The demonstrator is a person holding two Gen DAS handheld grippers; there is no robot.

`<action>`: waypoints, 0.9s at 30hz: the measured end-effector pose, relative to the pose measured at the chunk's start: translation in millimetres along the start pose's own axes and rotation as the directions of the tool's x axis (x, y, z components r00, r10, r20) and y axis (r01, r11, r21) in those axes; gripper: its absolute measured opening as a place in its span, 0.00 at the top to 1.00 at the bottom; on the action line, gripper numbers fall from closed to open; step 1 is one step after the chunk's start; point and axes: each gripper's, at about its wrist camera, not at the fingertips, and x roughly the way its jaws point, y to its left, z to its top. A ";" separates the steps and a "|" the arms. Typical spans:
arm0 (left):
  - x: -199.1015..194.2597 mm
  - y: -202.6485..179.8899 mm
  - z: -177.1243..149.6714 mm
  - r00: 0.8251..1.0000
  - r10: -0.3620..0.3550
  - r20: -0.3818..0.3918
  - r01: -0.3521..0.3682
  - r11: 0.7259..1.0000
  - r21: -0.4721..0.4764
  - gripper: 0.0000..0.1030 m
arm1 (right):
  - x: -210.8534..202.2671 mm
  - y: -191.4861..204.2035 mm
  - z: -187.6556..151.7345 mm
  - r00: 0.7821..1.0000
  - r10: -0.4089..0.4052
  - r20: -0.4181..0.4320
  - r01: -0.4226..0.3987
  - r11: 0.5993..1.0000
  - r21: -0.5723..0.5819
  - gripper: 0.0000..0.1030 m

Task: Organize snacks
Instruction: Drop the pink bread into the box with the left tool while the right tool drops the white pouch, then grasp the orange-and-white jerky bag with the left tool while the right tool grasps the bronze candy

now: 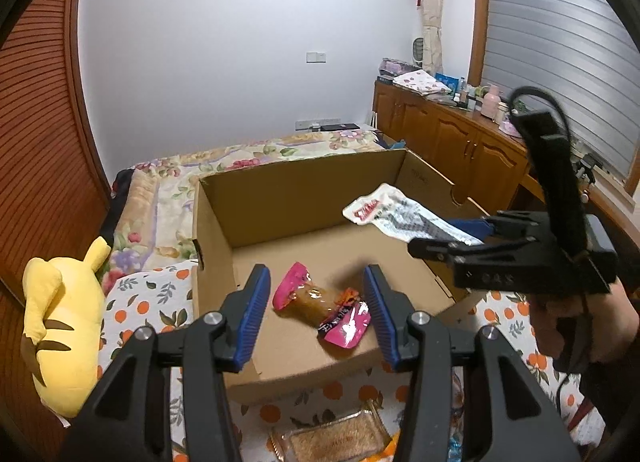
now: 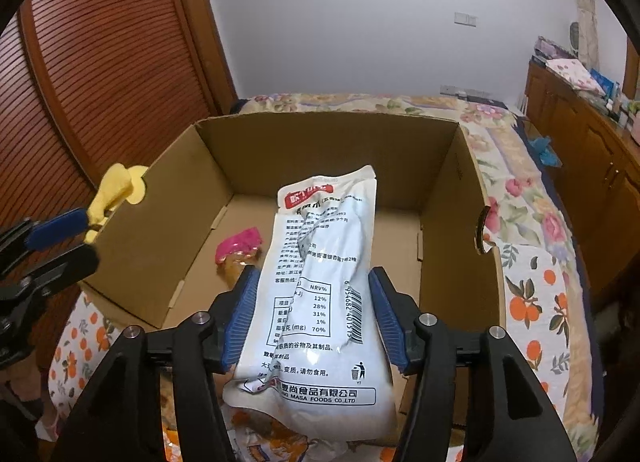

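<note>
An open cardboard box sits on the bed; it also shows in the right wrist view. A pink-ended snack packet lies on the box floor, and is partly seen in the right wrist view. My left gripper is open and empty, above the box's near edge, with the packet between its blue pads. My right gripper is shut on a white snack bag and holds it over the box; the bag and gripper also show in the left wrist view.
A yellow plush toy lies left of the box. A clear tray of snacks lies on the orange-print blanket in front of the box. More snack packets lie under my right gripper. A wooden cabinet stands at the right.
</note>
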 end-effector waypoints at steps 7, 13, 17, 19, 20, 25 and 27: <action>-20.3 -5.9 -13.0 1.000 -0.027 0.010 0.027 1.000 0.012 0.52 | -1.0 -6.8 1.4 0.999 -0.030 0.017 0.030 0.999 0.020 0.36; -34.8 -14.3 -30.3 0.999 -0.052 0.009 0.052 0.998 0.031 0.52 | -22.8 -6.2 2.2 0.998 -0.005 0.067 0.004 1.000 0.014 0.36; -48.0 -23.8 -47.3 0.998 -0.057 0.013 0.056 0.996 0.065 0.50 | -53.4 5.2 -11.8 0.994 0.034 0.106 -0.030 0.999 -0.040 0.36; -53.1 -27.8 -56.2 0.999 -0.053 0.013 0.052 0.995 0.082 0.50 | -68.6 12.6 -23.3 0.992 0.054 0.118 -0.045 0.996 -0.076 0.36; -55.8 -30.5 -63.0 0.998 -0.055 0.010 0.054 0.994 0.092 0.49 | -76.3 15.9 -30.3 0.990 0.067 0.121 -0.055 0.994 -0.093 0.36; -58.9 -35.7 -90.7 0.998 -0.061 -0.024 0.063 0.992 0.106 0.48 | -98.2 27.0 -65.1 0.987 0.115 0.113 -0.098 0.985 -0.145 0.36; -58.1 -37.6 -100.4 0.998 -0.060 -0.036 0.064 0.992 0.106 0.48 | -100.1 31.2 -80.8 0.987 0.130 0.092 -0.113 0.980 -0.165 0.37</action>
